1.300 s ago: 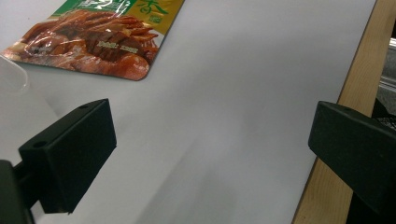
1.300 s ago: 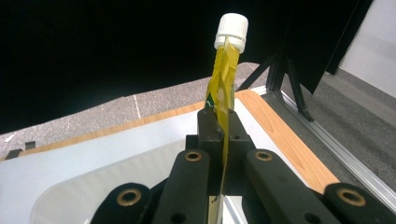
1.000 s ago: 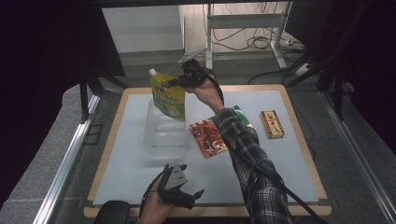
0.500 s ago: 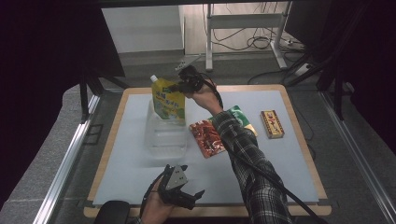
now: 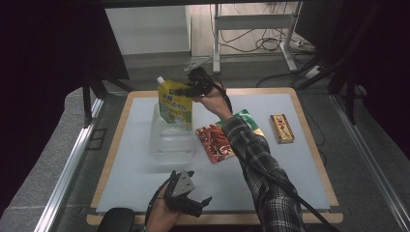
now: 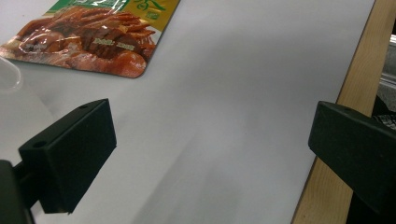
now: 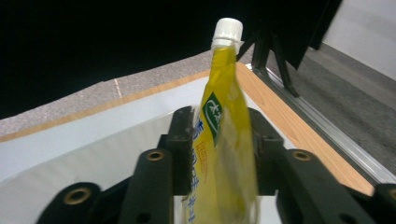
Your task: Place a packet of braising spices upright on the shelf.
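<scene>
The right tongs pinch the yellow spout pouch and hold it over the clear tub's far end, not yet inside. Beside the tub, the red packet waits. The left tongs hang spread, empty.

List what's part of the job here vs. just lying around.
In play:
- yellow spouted pouch, clamped in the right gripper
- clear plastic bin beneath it

Lying about:
- red snack packet
- green packet under the sleeve
- small brown box
- left gripper, open, idle
</scene>
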`<state>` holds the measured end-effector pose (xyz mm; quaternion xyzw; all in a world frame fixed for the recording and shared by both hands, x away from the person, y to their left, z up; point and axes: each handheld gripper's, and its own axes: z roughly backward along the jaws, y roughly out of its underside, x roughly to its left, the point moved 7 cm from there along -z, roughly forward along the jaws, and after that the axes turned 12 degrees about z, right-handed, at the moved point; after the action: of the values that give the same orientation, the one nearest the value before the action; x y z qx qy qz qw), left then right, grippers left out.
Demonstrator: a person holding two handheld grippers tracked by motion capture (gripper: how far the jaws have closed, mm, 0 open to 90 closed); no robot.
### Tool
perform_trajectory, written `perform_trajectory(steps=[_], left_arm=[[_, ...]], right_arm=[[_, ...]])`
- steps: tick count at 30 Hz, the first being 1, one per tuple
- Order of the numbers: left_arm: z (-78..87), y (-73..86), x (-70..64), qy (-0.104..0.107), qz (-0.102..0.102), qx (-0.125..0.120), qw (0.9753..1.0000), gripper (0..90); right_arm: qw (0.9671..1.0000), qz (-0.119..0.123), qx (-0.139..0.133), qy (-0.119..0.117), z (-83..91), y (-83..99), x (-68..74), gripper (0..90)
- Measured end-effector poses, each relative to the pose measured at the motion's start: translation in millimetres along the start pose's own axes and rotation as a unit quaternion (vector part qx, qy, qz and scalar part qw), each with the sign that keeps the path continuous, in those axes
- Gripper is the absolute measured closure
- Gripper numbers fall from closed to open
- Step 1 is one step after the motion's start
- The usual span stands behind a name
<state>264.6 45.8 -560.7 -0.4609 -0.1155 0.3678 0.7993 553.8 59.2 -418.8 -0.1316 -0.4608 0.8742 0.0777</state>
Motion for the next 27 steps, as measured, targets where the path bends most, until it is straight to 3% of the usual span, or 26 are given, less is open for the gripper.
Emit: perform_trajectory(steps=[13,27], left_arm=[[-1.0,0.9,0.7,-0.002,0.003,0.004,1.0,0.7],[-1.6,1.7,1.8,-0.003,0.002,0.009,1.0,0.6]], right_arm=[[0.999,0.012,0.018,0.038,22.0,4.7,0.1,40.3],[0.9974,0.026,0.04,0.054,40.5,20.4,10.2,28.0]])
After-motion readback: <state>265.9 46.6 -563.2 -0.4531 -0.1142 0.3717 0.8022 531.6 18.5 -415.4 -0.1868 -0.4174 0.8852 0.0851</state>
